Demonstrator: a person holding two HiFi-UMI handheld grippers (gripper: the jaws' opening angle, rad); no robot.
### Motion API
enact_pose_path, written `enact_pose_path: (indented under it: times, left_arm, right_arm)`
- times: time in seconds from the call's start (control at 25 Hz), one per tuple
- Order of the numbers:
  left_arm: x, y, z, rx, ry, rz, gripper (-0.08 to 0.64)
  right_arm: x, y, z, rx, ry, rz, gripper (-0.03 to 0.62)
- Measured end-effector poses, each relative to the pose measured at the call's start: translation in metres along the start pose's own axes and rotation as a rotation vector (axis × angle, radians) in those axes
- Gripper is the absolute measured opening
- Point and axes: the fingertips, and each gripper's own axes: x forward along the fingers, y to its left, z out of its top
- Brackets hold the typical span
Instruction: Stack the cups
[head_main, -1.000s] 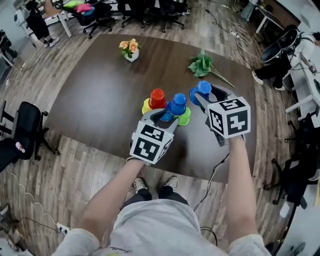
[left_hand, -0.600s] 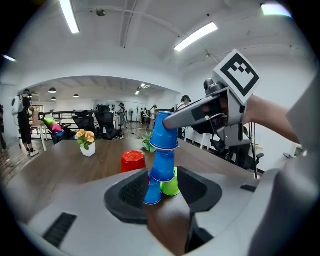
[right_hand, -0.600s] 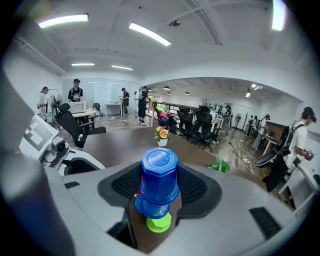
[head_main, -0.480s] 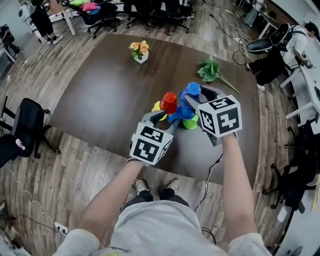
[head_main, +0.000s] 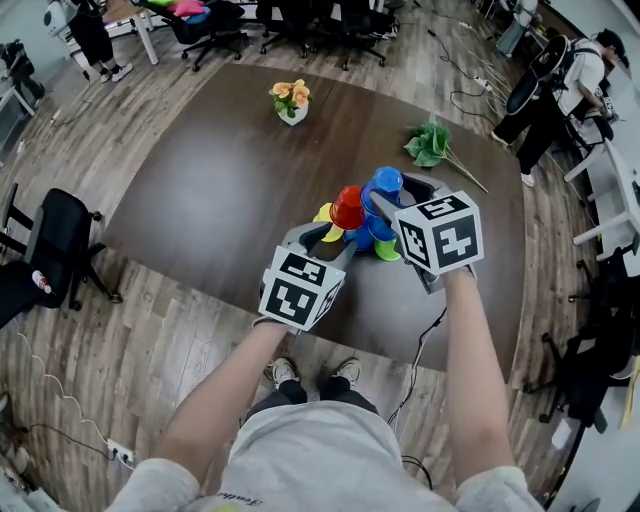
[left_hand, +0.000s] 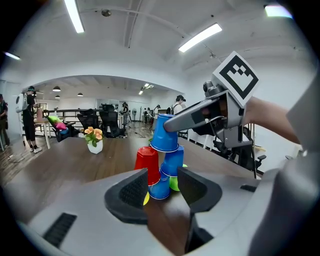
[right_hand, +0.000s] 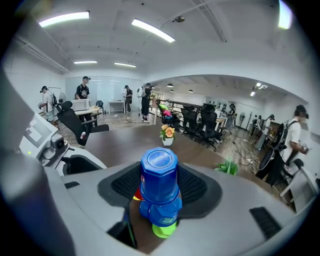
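1. The left gripper (left_hand: 161, 186) has its jaws apart, gripping nothing.
2. Beyond them, a red cup (left_hand: 147, 162) and blue cups (left_hand: 173, 161) cluster on the table (left_hand: 75, 160).
3. The right gripper (left_hand: 172, 121) holds another blue cup (left_hand: 164, 136) above them.

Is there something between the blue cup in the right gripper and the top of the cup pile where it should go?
Nothing visible. The right gripper holds the top blue cup directly over the red cup and the second-row blue cup.
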Motion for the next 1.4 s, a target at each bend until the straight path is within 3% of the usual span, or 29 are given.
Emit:
enact_pose_path:
  times: [1.0,1.4]
  left_arm:
    - [0.002,0.003,-0.004,-0.007,0.003,0.014,0.181]
    - [-0.009,0.018,0.019,-0.019,-0.041,0.059,0.181]
  right_arm:
    - [0.001,-0.003,-0.004,0.036,-0.017,0.01,0.23]
    - [-0.039,-0.014,0.003,0.133,-0.133,-0.026,0.23]
